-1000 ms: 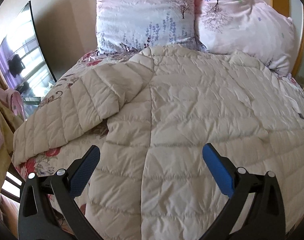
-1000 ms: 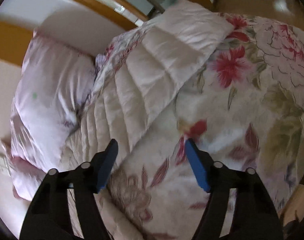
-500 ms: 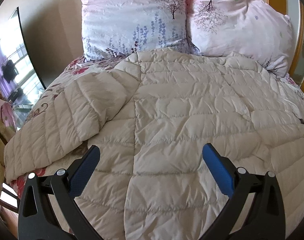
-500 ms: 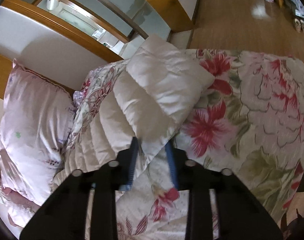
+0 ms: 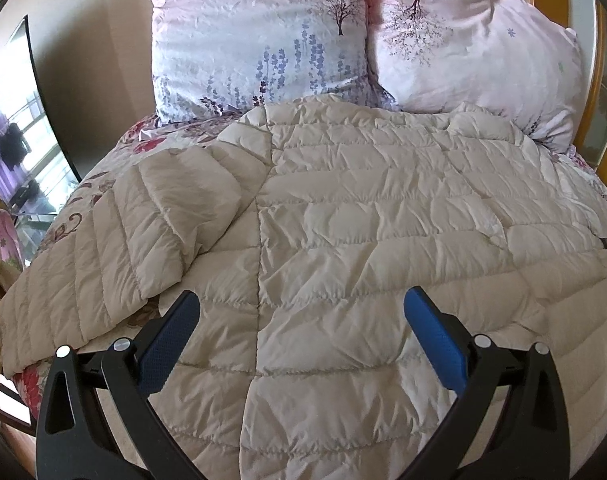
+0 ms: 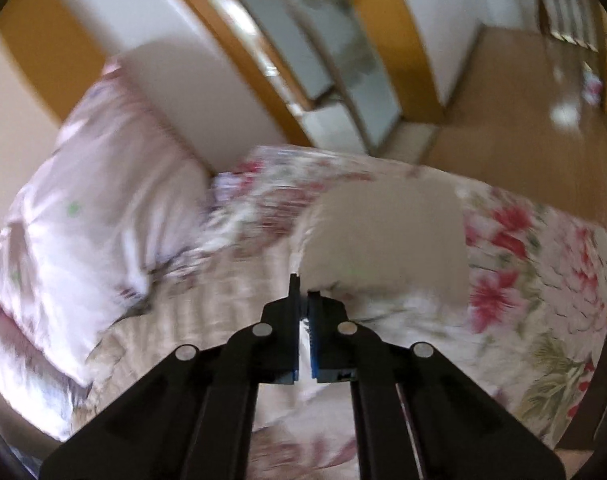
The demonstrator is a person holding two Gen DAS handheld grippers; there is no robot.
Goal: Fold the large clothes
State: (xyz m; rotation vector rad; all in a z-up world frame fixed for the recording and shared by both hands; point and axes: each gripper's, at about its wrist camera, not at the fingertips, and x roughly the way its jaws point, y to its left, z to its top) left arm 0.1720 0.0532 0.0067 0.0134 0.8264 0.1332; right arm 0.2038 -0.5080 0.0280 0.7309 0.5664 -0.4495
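The cream quilted down jacket lies spread across the floral-covered bed. The left tongs hover wide open, empty; the right tongs pinch its sleeve, whose slippery fabric may slide free.

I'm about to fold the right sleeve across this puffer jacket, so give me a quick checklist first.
1. Right tool shut on jacket fabric: ok, a sliver shows between its pads.
2. Grip on the sleeve itself: cannot tell, view is blurred.
3. Left tool open, holding nothing: ok.
4. Jacket body spread flat on the bed: ok.
5. Left sleeve laid out, unfolded: ok.
6. Pillows off the jacket: not ok, collar touches them.
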